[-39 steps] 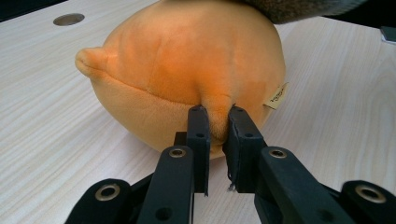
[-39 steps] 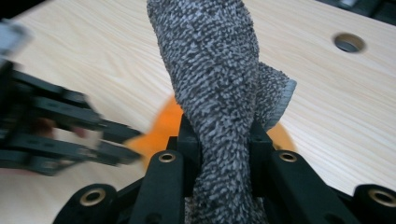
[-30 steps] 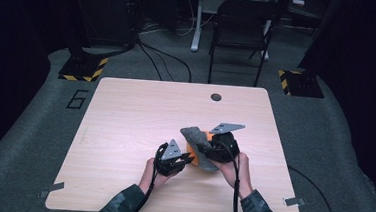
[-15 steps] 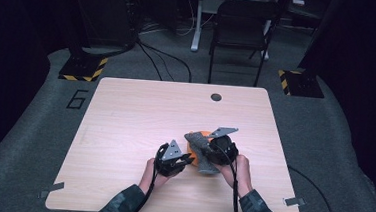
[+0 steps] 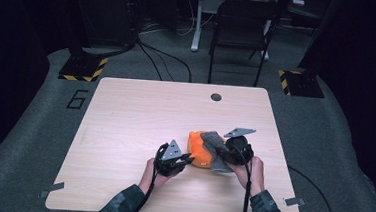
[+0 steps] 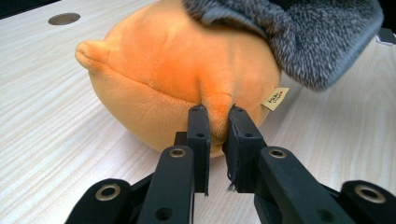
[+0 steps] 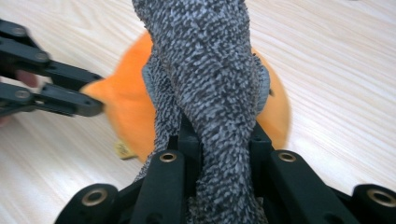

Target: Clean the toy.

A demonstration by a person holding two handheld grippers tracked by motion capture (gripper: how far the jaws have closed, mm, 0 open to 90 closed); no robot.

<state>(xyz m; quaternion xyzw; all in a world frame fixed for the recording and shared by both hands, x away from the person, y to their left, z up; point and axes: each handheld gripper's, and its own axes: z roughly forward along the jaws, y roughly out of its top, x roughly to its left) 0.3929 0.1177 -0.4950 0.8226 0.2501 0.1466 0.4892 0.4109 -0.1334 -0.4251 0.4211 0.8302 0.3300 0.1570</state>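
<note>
Since a second ago, our right gripper [image 7: 219,140], pinching the grey cloth [image 7: 210,70], dropped onto the orange plush [image 6: 177,79]; our left gripper [image 6: 217,116] stays clamped on the plush's near fold.

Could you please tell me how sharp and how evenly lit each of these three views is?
High view: the table is brightly lit, the surrounding room very dark, detail soft. Left gripper view: crisp and evenly lit on the orange plush; the grey cloth is sharp too. Right gripper view: the grey cloth is sharp, but the orange plush edge and the left hand-held gripper behind it are smeared by blur.
</note>
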